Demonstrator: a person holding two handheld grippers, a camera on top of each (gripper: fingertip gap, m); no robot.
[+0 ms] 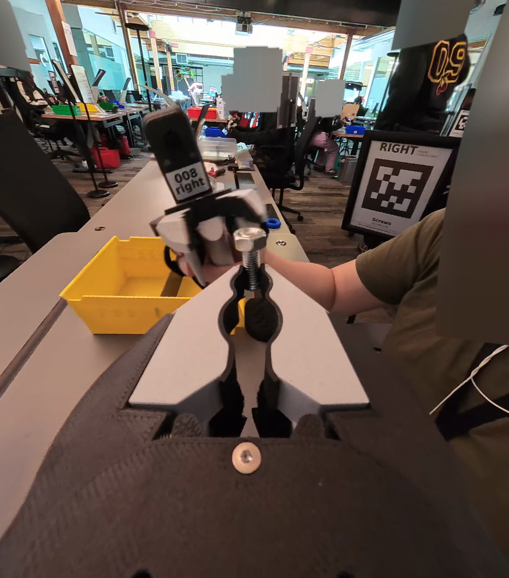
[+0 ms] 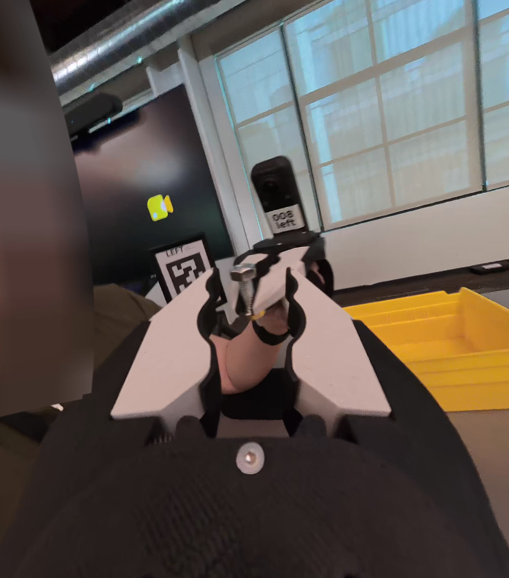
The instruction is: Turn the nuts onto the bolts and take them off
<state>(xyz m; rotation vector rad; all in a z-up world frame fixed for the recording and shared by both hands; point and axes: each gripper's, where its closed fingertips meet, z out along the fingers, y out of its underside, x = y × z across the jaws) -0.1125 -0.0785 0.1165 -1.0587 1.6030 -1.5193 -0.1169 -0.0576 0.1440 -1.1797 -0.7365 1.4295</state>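
Left gripper (image 1: 251, 289) clamps the bolt (image 1: 250, 266) upright above the yellow bin (image 1: 122, 300); right gripper (image 2: 251, 294), jaws parted, flanks it just below the head.

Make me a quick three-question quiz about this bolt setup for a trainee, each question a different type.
1. True or false: the left tool is shut on the bolt.
2. Multiple choice: the right tool is A) shut on the bolt, B) open, C) shut on a nut.
3. Fill in the blank: the bin is coloured ____.

Key: 1 true; 2 B; 3 yellow.
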